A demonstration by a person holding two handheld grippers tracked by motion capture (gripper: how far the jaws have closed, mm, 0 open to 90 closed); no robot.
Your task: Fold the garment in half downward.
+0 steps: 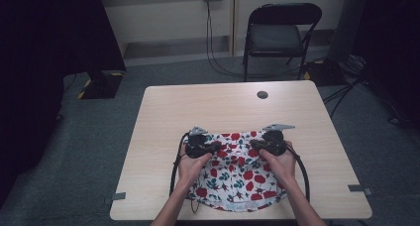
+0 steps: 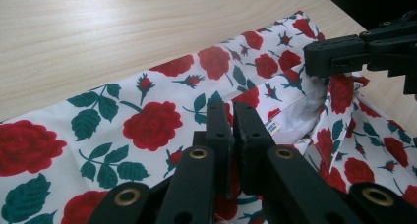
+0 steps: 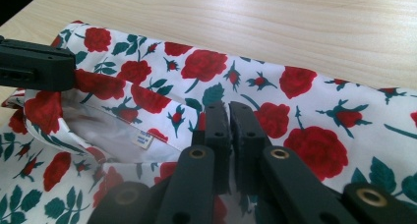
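While you hold the rose-print cloth [image 1: 237, 174] on the table [image 1: 163, 112], your left gripper [image 2: 231, 111] pinches its edge; your right gripper [image 3: 228, 111] pinches it too, jaws pressed together.

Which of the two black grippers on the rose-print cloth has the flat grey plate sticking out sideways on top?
The right gripper: its grey plate juts out flat toward the table's right side. The left gripper carries a smaller upright one. Both pinch the rose-print cloth.
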